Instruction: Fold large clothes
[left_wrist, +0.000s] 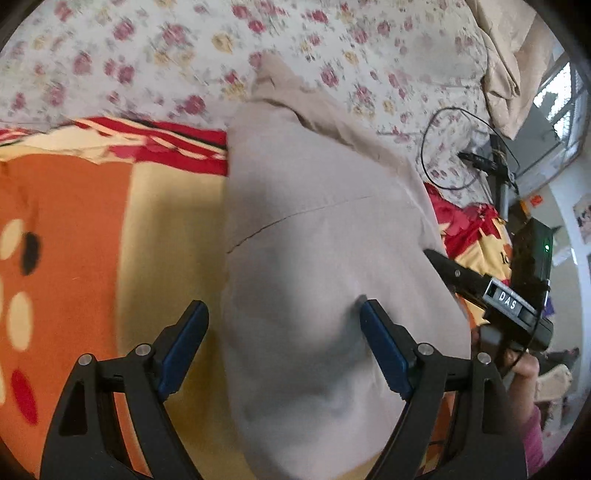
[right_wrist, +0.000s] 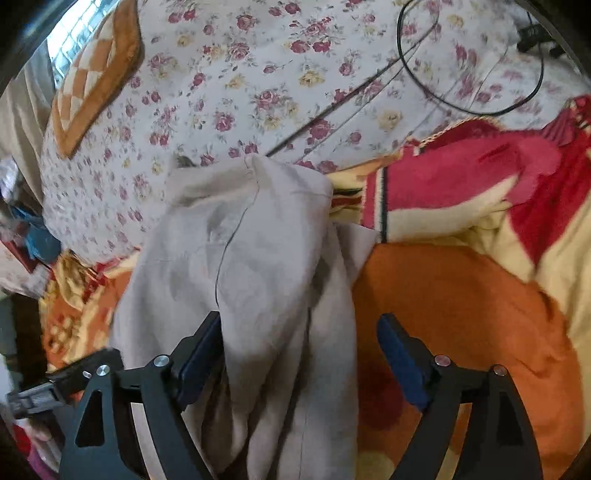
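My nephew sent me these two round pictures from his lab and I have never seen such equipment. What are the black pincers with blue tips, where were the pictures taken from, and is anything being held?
The pincers are hand-held grippers, one in each of a person's hands, each with a wide-angle camera looking out along its two fingers. One picture is from the left gripper, the other from the right gripper. Both look down at a beige garment lying on an orange, yellow and red blanket, with a floral sheet and a loop of black cable beyond. In the left picture the other gripper shows at the right edge, held by a hand. Both grippers stand open over the cloth, so nothing is held.
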